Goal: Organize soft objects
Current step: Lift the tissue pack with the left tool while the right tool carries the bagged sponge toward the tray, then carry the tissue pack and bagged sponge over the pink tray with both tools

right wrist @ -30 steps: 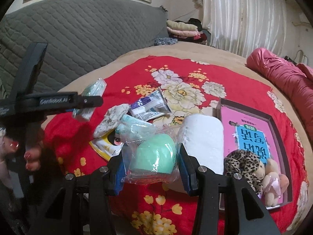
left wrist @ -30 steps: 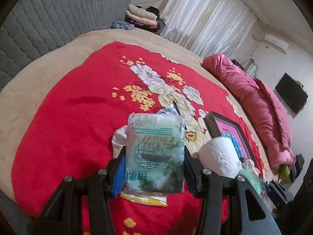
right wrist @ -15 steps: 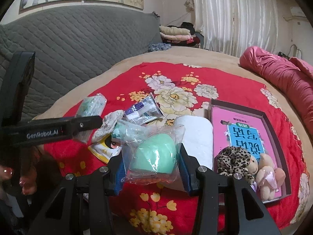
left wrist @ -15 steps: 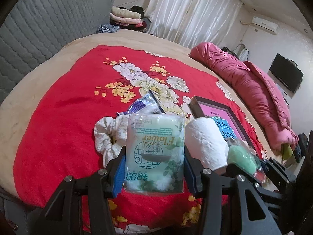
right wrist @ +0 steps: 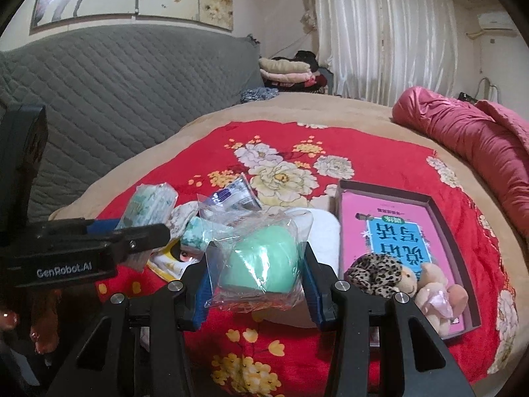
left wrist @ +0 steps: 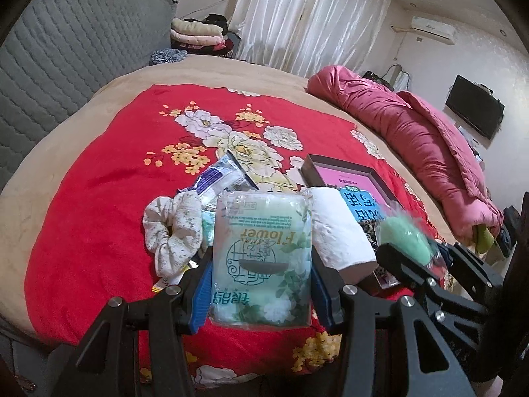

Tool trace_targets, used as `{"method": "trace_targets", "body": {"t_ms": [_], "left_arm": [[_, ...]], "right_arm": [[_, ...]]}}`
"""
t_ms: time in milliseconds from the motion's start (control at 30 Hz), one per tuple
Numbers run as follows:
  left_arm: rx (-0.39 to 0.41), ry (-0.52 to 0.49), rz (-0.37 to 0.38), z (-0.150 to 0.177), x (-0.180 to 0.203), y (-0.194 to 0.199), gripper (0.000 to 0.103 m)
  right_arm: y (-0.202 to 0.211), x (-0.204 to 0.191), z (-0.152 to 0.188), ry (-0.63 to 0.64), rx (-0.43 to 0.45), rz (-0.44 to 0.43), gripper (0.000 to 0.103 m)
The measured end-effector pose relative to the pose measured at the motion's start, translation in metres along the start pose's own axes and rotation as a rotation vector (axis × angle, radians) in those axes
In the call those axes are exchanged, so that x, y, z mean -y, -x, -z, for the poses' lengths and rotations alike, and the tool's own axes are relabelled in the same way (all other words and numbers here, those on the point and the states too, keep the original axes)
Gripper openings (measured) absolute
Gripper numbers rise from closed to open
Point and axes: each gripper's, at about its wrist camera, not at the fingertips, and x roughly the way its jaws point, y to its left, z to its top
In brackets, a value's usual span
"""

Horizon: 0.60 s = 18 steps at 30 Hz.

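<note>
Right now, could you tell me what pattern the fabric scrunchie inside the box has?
Leopard print, tan with dark spots, on the fabric scrunchie; clearest in the right wrist view.

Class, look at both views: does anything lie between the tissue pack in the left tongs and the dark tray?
Yes. The white toilet roll sits between the tissue pack, held by the left tongs, and the dark tray. The right tongs, gripping a bagged green sponge, are also on that side.

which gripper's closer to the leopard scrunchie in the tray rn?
Right. The right gripper sits just left of the leopard scrunchie; the left gripper is farther left, beyond the tissue roll.
</note>
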Motion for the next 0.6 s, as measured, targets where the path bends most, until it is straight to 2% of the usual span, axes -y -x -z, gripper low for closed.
{"method": "trace_targets", "body": {"t_ms": [167, 600], "left_arm": [[-0.006, -0.036, 0.008, 0.003, 0.018, 0.0, 0.051], [-0.035, -0.097, 0.093, 0.009, 0.065, -0.002, 0.051]], "right_arm": [[0.009, 0.014, 0.0, -0.047, 0.032, 0.032, 0.048], [0.038, 0.079, 0.005, -0.186, 0.111, 0.208, 0.048]]}}
